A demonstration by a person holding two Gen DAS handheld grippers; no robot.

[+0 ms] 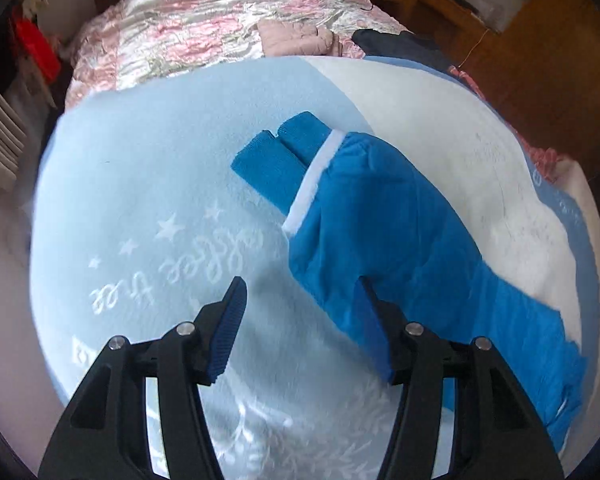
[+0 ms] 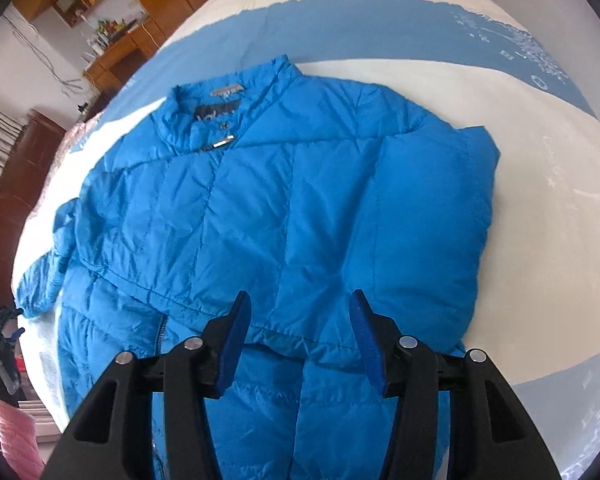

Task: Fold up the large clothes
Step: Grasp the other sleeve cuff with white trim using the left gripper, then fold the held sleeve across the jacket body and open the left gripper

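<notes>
1. Blue puffer jacket (image 2: 260,216) lies front-up on a bed, filling the middle of the right wrist view; long axis runs bottom to top of frame, collar (image 2: 204,108) pointing to the upper left, hem end off the bottom edge.
2. Shell is shiny, crinkly quilted nylon with stitched panels; metal zip pull (image 2: 221,143) sits just under the collar.
3. One sleeve is folded over the body at right of frame; the other trails off at far left.
4. Left wrist view: sleeve (image 1: 384,236) runs diagonally from lower right to upper centre, ending in a ribbed knit cuff (image 1: 278,162) with a white fleecy trim band.
5. Under it is a soft pale-blue and white fleece blanket (image 1: 140,152) (white script and stars); pink floral quilt (image 1: 188,28) at top.
6. Left hand-held gripper (image 1: 300,304): jaws spread wide, gripping nothing, right pad at the sleeve edge.
7. Right hand-held gripper (image 2: 300,316): jaws wide apart above the jacket, nothing held.
</notes>
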